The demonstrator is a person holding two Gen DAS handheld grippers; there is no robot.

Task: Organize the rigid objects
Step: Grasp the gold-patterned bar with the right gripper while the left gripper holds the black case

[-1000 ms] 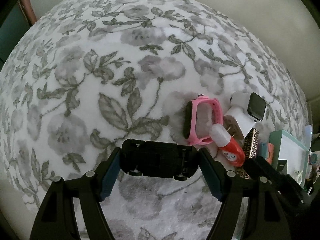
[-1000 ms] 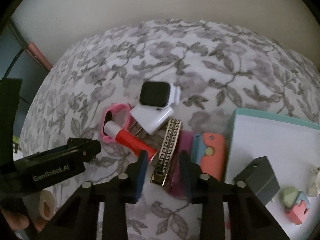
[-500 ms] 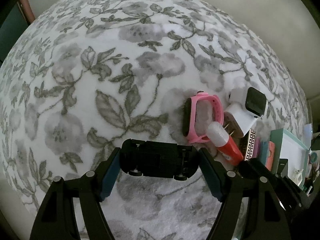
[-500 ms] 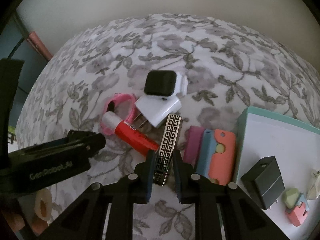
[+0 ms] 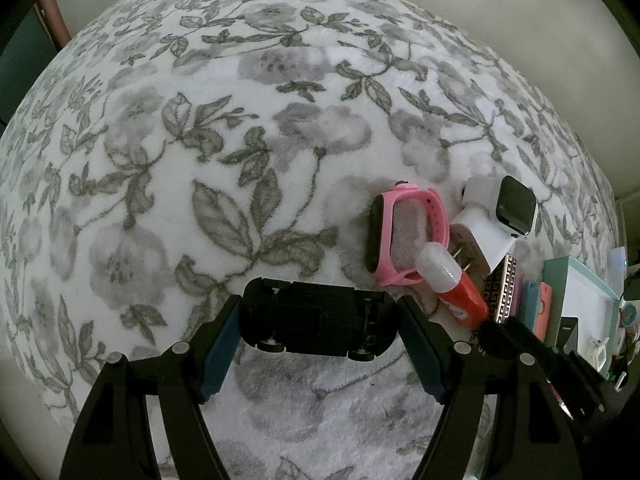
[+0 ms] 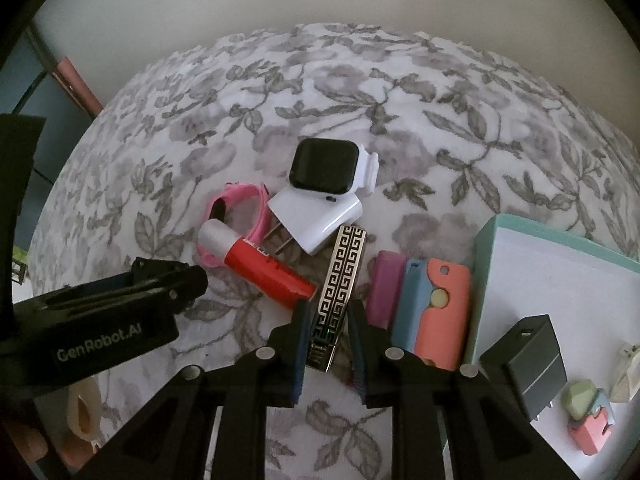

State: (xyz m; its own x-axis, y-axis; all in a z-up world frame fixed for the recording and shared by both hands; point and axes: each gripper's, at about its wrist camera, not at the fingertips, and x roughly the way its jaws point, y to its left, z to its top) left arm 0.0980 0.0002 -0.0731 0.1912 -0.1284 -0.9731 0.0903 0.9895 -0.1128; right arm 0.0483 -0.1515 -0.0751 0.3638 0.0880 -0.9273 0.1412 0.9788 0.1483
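Left wrist view: left claw (image 5: 320,320) is clamped on a black toy car (image 5: 318,322), belly toward the camera, above the flowery blanket (image 5: 200,120).

Right wrist view: right claw (image 6: 326,320) is nipped tight around the patterned bar (image 6: 338,280), which lies near the blanket's right edge between the red tube (image 6: 264,268) and purple case (image 6: 386,288), just beside the tray (image 6: 560,272). I'd lift straight up, keep it level, and avoid dragging the neighbours along.
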